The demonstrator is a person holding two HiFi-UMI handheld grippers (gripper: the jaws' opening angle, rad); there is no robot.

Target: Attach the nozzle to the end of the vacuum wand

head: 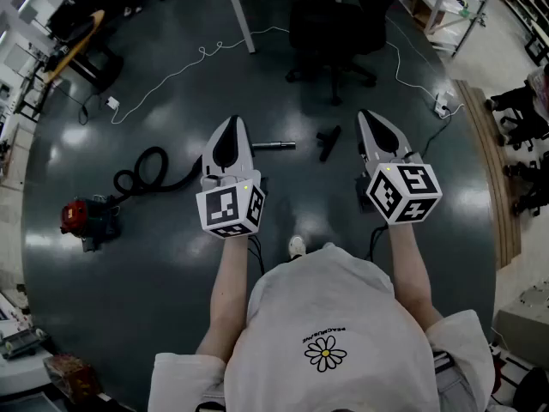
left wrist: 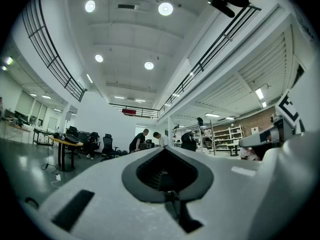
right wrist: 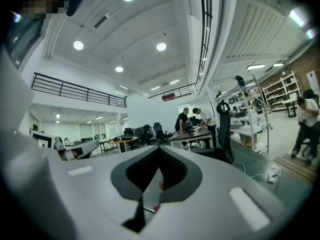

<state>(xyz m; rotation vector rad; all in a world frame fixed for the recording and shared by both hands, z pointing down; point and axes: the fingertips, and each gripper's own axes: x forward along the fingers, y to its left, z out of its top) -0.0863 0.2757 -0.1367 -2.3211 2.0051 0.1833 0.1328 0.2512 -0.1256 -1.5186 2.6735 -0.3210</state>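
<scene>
Dark floor at frame centre carries the vacuum wand and the black nozzle, lying apart. The left gripper and the right gripper are closed, empty.

Dark grey, glossy floor with pale reflections of lamps. At its far side, a black office chair. Just left of the chair, a white table on thin legs; from under it, a thin white cable running far to the left of the chair. Right of the chair, a white power strip, and beyond it a wooden strip along the floor's edge. Far left of the chair, a table with a yellow edge. High above the chair, a white ceiling with round lamps and a black gallery railing. Further right of the chair, metal shelves and a brick wall.
</scene>
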